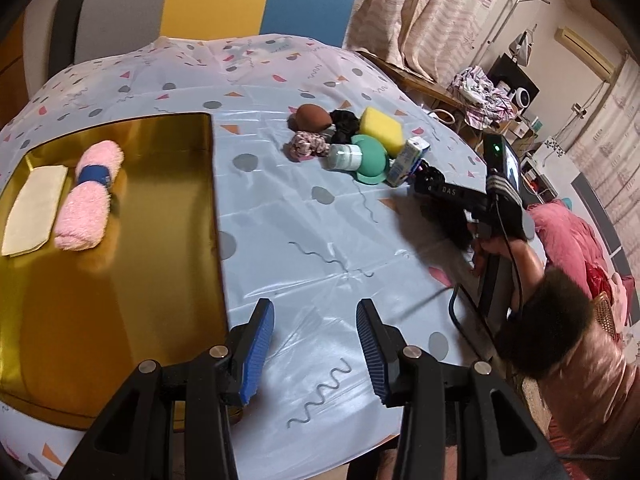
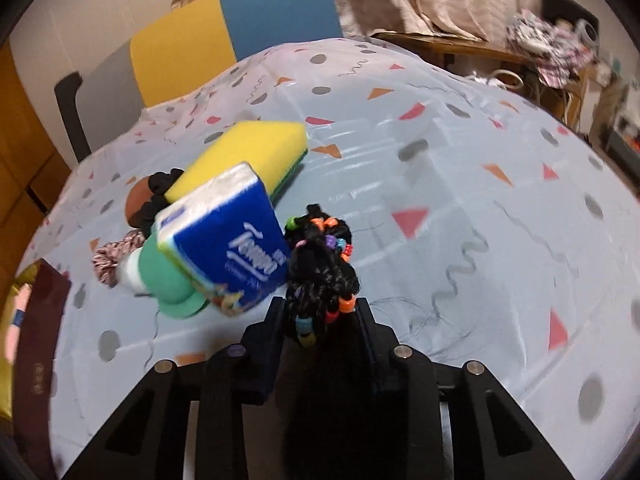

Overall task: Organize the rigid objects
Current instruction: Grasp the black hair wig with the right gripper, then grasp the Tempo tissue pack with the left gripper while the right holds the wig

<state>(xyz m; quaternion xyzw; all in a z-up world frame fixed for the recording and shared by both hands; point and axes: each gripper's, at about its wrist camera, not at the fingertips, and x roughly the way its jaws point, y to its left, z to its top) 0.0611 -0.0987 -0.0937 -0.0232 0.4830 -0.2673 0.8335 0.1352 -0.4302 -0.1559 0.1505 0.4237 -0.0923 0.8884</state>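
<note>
A heap of small things lies on the patterned tablecloth [image 1: 304,216]: a yellow sponge [image 2: 244,152], a blue tissue pack [image 2: 228,240], a green cup-shaped thing [image 2: 168,276], a white jar [image 1: 344,157], a brown ball [image 1: 314,117], a black scrunchie [image 1: 345,123] and a pink scrunchie [image 1: 306,145]. My right gripper [image 2: 320,312] is shut on a black hair bundle with coloured beads [image 2: 320,256], just right of the tissue pack. It also shows in the left wrist view as the right gripper [image 1: 425,179] beside the heap. My left gripper [image 1: 314,306] hangs open over bare cloth, nothing between its blue pads [image 1: 256,352].
A gold tray [image 1: 132,264] at the left holds a rolled pink towel [image 1: 90,196] and a folded cream cloth [image 1: 34,210]. A chair with grey, yellow and blue panels [image 1: 216,0] stands behind the table. A person's arm [image 1: 532,280] reaches in at the right edge.
</note>
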